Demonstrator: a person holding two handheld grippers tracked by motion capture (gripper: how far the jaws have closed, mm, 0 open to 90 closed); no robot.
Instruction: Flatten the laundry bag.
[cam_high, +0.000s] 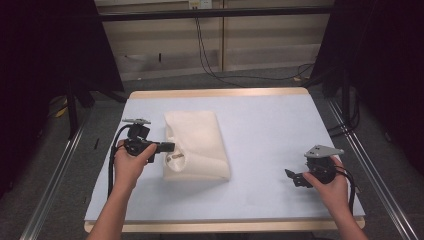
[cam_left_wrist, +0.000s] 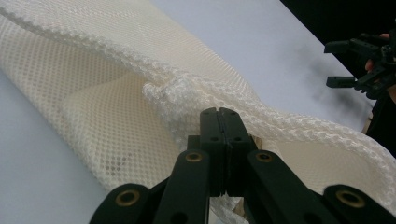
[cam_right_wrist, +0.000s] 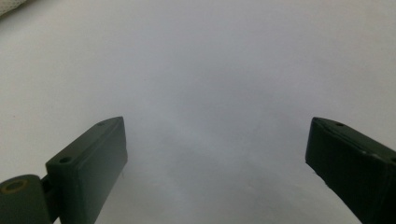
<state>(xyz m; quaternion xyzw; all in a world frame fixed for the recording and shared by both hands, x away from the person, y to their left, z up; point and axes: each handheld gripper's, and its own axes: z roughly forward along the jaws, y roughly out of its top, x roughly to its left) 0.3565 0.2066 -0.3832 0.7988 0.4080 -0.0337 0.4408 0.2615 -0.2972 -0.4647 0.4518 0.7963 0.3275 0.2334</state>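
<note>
Where left gripper (cam_left_wrist: 219, 114) pinches: mesh bag's (cam_high: 197, 142) hem

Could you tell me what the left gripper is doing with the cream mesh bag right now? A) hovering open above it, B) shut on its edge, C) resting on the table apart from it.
B: in the left gripper view the left gripper has its fingers together on the rim of the mesh bag.

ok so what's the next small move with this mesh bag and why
Probably bring the open right gripper across to the cream mesh laundry bag. The left gripper is already shut on its thick woven rim, while the right one hovers over bare table, well apart from the bag.
</note>
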